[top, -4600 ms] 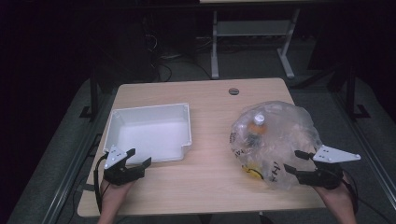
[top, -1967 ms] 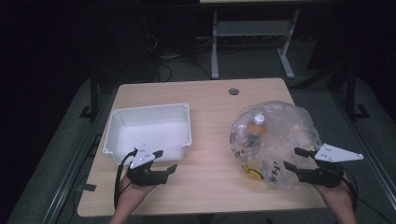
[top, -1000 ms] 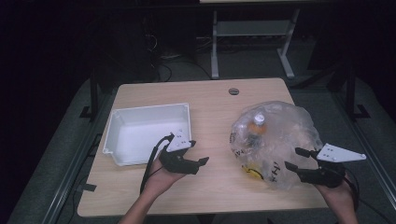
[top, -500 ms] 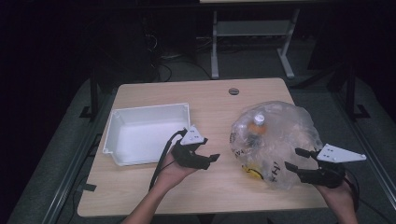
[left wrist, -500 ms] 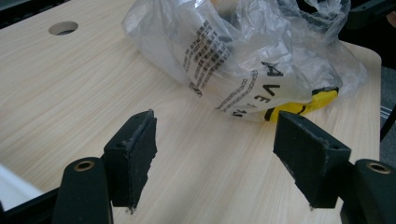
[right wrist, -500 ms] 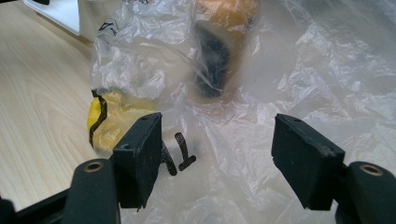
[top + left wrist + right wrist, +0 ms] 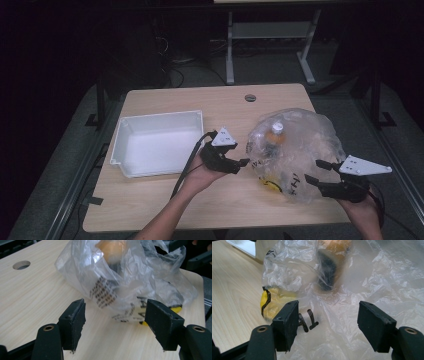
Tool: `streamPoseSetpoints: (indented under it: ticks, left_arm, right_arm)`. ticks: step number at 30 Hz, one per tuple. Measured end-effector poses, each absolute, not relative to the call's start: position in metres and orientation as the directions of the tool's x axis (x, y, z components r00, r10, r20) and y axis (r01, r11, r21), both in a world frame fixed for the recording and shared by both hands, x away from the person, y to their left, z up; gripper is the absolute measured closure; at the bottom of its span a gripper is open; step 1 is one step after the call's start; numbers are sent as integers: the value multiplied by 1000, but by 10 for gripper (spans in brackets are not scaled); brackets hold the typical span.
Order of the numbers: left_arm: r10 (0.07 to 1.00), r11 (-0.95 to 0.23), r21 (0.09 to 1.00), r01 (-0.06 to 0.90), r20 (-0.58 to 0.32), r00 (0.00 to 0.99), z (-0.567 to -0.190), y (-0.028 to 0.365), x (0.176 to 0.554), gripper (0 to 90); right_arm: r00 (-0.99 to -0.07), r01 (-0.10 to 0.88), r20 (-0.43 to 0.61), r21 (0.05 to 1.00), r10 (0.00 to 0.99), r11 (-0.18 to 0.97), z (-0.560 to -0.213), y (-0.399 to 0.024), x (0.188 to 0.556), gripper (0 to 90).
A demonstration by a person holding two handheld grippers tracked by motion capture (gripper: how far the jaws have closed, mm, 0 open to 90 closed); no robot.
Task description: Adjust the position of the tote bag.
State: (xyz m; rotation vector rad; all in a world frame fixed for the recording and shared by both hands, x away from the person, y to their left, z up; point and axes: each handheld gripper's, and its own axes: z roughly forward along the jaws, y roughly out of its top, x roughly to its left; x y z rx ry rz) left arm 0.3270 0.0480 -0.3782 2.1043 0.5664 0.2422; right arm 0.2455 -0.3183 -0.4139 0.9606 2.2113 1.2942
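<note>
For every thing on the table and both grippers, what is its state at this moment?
plastic bag: crumpled, lying on the table, items inside, ungripped.
bottle: inside the bag, orange cap up.
white tray: empty, open side up.
left gripper: open, just been closing, nothing between the fingers, short of the bag.
right gripper: open, at the bag's edge.

You had in front of you a table (image 7: 165, 205) of light wood with a fine straight grain and a smooth, matt finish. The bag (image 7: 305, 145) was thin clear plastic, very wrinkled and a little glossy, with black print on it. The tray (image 7: 125, 137) looked like smooth white plastic. The pads (image 7: 76, 323) of your left gripper (image 7: 242, 154) were black, matt and rough like foam, with worn edges, and the pads (image 7: 287, 322) of your right gripper (image 7: 316, 171) looked the same.
</note>
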Motion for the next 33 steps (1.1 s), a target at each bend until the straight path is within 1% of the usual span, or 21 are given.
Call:
streamPoseSetpoints:
  ticks: [9,12,14,17,18,19,23,24,25,26,27,31,33]
  left_arm:
    - [477,-499,805,320,-53,877,-378,28,340,340]
    - [481,-495,802,333,-66,874,-379,24,344,366]
    - [501,-508,793,337,-46,864,-382,20,348,390]
    - [506,-512,791,334,-37,862,-383,18,349,425]
    - [516,-501,796,340,-41,856,-385,17,349,475]
    - [513,-512,793,330,-26,858,-385,17,350,506]
    - [526,-518,789,332,-13,851,-386,15,349,652]
    - [529,-522,786,330,-5,849,-386,15,349,652]
    - [532,-527,784,329,3,847,-387,15,349,696]
    - [536,-539,775,330,13,844,-387,15,349,766]
    - [536,-539,775,330,13,844,-387,15,349,799]
    - [557,-537,770,344,18,830,-392,18,352,875]
    - [562,-542,763,352,18,827,-394,19,352,887]
  right_arm:
    - [-680,358,-1,872,733,333,-414,-319,245,331]
    - [-681,360,-1,870,732,336,-415,-319,245,331]
    - [-680,361,0,870,733,335,-415,-319,245,331]
    - [-680,359,-1,871,733,334,-414,-319,245,331]
    - [-680,359,-1,872,733,334,-414,-319,245,332]
    - [-680,358,-1,872,733,334,-414,-319,245,332]
    - [-679,359,-3,871,734,335,-414,-319,245,332]
    - [-679,359,-4,871,734,336,-415,-319,245,332]
    - [-679,360,-3,870,734,337,-415,-319,245,332]
    - [-679,361,-4,869,734,339,-415,-319,245,332]
    - [-679,361,-4,869,734,339,-415,-319,245,332]
    - [-679,361,-5,869,734,339,-415,-319,245,333]
    - [-678,362,-6,867,735,341,-415,-318,245,333]
